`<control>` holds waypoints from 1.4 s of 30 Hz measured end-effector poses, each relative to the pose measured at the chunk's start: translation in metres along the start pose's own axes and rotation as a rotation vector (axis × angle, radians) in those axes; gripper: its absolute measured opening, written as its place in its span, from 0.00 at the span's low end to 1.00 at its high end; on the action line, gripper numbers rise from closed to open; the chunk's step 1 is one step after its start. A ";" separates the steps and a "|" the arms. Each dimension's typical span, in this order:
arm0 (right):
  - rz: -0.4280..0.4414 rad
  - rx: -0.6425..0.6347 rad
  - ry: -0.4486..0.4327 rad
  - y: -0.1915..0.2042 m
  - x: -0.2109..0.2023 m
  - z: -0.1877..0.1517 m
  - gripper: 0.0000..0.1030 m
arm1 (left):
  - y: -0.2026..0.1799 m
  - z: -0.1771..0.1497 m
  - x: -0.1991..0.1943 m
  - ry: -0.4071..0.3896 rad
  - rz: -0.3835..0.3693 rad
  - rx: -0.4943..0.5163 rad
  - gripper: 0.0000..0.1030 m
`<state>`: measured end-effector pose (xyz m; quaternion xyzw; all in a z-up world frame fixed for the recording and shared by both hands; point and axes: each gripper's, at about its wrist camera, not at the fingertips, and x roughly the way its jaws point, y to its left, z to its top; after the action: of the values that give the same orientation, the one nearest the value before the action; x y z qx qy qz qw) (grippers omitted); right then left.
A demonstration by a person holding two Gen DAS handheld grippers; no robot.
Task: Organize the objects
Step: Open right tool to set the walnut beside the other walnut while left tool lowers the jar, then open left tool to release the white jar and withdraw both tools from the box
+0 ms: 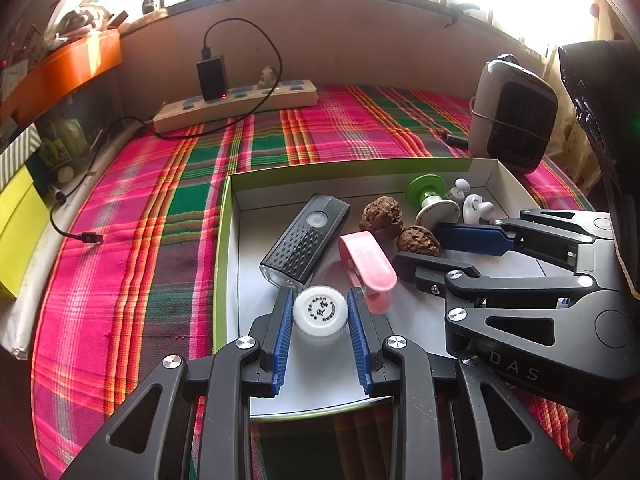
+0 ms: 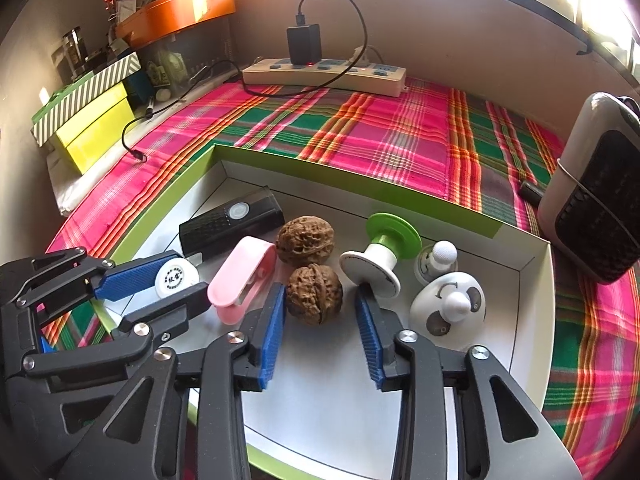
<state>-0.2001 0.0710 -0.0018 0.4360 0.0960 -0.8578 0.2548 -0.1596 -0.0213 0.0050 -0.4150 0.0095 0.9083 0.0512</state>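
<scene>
Presently, box [image 2: 420,196]: torch [image 2: 230,226], clip [image 2: 240,280], two walnuts and spool already gathered inside. Left hand-held gripper [image 1: 320,316] pinching white jar [image 1: 319,314]; right hand-held gripper [image 2: 322,320] spread around nearer walnut [image 2: 315,294].

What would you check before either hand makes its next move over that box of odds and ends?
1. Left gripper around the white cap: ok, a finger on each side; whether the pads press it, cannot tell.
2. Right gripper free of the nearer walnut: cannot tell; the fingers stand apart and the right one is clear, but the left one looks to touch the nut.
3. Walnut inside the tray: ok, on the tray floor.
4. Room between the two grippers: not ok, they sit close together beside the pink clip.
5. Other items in the tray: ok, flashlight, spool and second walnut all inside.
</scene>
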 end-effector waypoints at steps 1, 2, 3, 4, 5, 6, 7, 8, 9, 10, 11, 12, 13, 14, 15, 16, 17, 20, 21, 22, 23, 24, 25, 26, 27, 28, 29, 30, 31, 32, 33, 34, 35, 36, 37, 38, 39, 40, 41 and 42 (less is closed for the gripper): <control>-0.001 0.002 0.000 0.000 -0.001 0.000 0.39 | 0.001 0.000 0.000 0.000 0.000 -0.001 0.25; -0.002 0.003 0.000 0.000 -0.001 0.000 0.40 | 0.000 0.000 0.000 0.000 0.002 0.000 0.25; -0.003 0.004 -0.001 -0.001 -0.001 -0.001 0.40 | 0.000 0.000 0.000 0.000 0.002 -0.001 0.26; -0.004 0.005 -0.001 -0.001 -0.002 -0.001 0.40 | 0.000 0.000 -0.001 0.001 0.001 -0.002 0.26; -0.005 0.006 -0.002 -0.001 -0.002 -0.001 0.41 | 0.000 0.000 -0.001 0.000 0.001 -0.002 0.26; -0.006 0.007 -0.003 -0.001 -0.003 -0.001 0.41 | 0.000 0.000 -0.001 0.000 0.001 -0.003 0.27; -0.008 0.008 -0.003 -0.001 -0.003 -0.001 0.42 | 0.000 0.000 -0.002 0.000 0.002 -0.004 0.27; -0.010 0.010 -0.003 -0.001 -0.003 -0.001 0.43 | 0.000 0.000 -0.002 -0.001 0.003 -0.005 0.28; -0.010 0.011 -0.005 -0.002 -0.004 -0.001 0.44 | 0.001 -0.001 -0.002 0.000 0.001 -0.006 0.28; -0.012 0.013 -0.005 -0.002 -0.004 -0.002 0.44 | 0.001 -0.001 -0.003 0.000 -0.001 -0.007 0.28; -0.013 0.015 -0.005 -0.002 -0.005 -0.002 0.45 | 0.001 -0.001 -0.003 0.000 -0.001 -0.007 0.28; -0.014 0.017 -0.006 -0.003 -0.005 -0.002 0.46 | 0.001 -0.001 -0.003 0.000 -0.001 -0.006 0.28; -0.016 0.018 -0.006 -0.003 -0.005 -0.003 0.46 | 0.001 -0.001 -0.003 0.000 -0.001 -0.009 0.28; -0.017 0.020 -0.007 -0.003 -0.006 -0.003 0.46 | 0.001 -0.001 -0.003 -0.001 -0.001 -0.008 0.29; -0.016 0.021 -0.007 -0.003 -0.006 -0.003 0.46 | 0.001 -0.001 -0.003 -0.002 -0.002 -0.009 0.29; -0.016 0.021 -0.008 -0.004 -0.006 -0.003 0.46 | 0.001 -0.002 -0.004 -0.002 -0.003 -0.010 0.29; -0.018 0.021 -0.009 -0.004 -0.007 -0.004 0.47 | 0.000 -0.002 -0.005 -0.004 0.000 -0.009 0.29; -0.020 0.024 -0.014 -0.003 -0.009 -0.004 0.47 | 0.000 -0.004 -0.008 -0.008 -0.001 -0.012 0.32; -0.019 0.025 -0.017 -0.003 -0.011 -0.004 0.47 | 0.000 -0.004 -0.010 -0.010 0.000 -0.012 0.33; -0.020 0.025 -0.019 -0.002 -0.012 -0.004 0.48 | 0.000 -0.004 -0.010 -0.011 0.001 -0.013 0.33; -0.023 0.024 -0.020 -0.002 -0.012 -0.005 0.48 | 0.000 -0.005 -0.012 -0.013 0.002 -0.014 0.33; -0.025 0.021 -0.022 -0.001 -0.013 -0.005 0.49 | 0.000 -0.005 -0.013 -0.015 0.000 -0.015 0.33; -0.027 0.020 -0.024 0.000 -0.014 -0.006 0.49 | 0.000 -0.006 -0.015 -0.018 -0.001 -0.016 0.33; -0.026 0.020 -0.026 0.000 -0.015 -0.007 0.49 | 0.000 -0.006 -0.016 -0.021 0.000 -0.015 0.33; -0.024 0.021 -0.027 0.000 -0.017 -0.008 0.50 | 0.000 -0.006 -0.018 -0.023 -0.001 -0.013 0.33; -0.024 0.022 -0.029 0.001 -0.018 -0.008 0.50 | 0.000 -0.006 -0.019 -0.026 -0.002 -0.012 0.33; -0.023 0.024 -0.032 0.001 -0.019 -0.009 0.50 | 0.000 -0.007 -0.021 -0.029 -0.002 -0.012 0.34; -0.021 0.027 -0.034 0.001 -0.020 -0.010 0.50 | 0.000 -0.007 -0.023 -0.032 -0.003 -0.012 0.34; -0.020 0.030 -0.037 0.002 -0.022 -0.010 0.50 | 0.000 -0.007 -0.024 -0.035 -0.004 -0.013 0.34; -0.019 0.032 -0.039 0.001 -0.023 -0.011 0.50 | 0.000 -0.008 -0.025 -0.039 -0.006 -0.014 0.34; -0.018 0.034 -0.042 0.002 -0.024 -0.012 0.50 | 0.000 -0.008 -0.026 -0.041 -0.005 -0.014 0.34; -0.018 0.034 -0.044 0.002 -0.026 -0.013 0.51 | 0.000 -0.009 -0.028 -0.044 -0.004 -0.016 0.34; -0.019 0.034 -0.046 0.002 -0.027 -0.013 0.51 | 0.000 -0.009 -0.029 -0.047 -0.004 -0.017 0.34; -0.020 0.035 -0.050 0.003 -0.029 -0.014 0.52 | 0.000 -0.010 -0.031 -0.049 -0.006 -0.017 0.34; -0.019 0.036 -0.053 0.003 -0.031 -0.015 0.52 | 0.000 -0.010 -0.032 -0.052 -0.006 -0.018 0.34; -0.018 0.038 -0.057 0.003 -0.033 -0.015 0.53 | 0.000 -0.011 -0.034 -0.055 -0.005 -0.018 0.34; -0.017 0.040 -0.061 0.004 -0.034 -0.016 0.53 | 0.001 -0.011 -0.035 -0.057 -0.005 -0.019 0.34; -0.018 0.041 -0.064 0.004 -0.036 -0.016 0.53 | 0.000 -0.012 -0.037 -0.060 -0.004 -0.022 0.34; -0.020 0.042 -0.068 0.004 -0.038 -0.017 0.53 | 0.001 -0.012 -0.039 -0.062 -0.004 -0.023 0.34; -0.020 0.044 -0.071 0.004 -0.040 -0.017 0.53 | 0.001 -0.013 -0.040 -0.063 -0.005 -0.024 0.34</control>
<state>-0.1664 0.0883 0.0196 0.4096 0.0725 -0.8772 0.2398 -0.1243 -0.0261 0.0265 -0.3867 -0.0040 0.9209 0.0486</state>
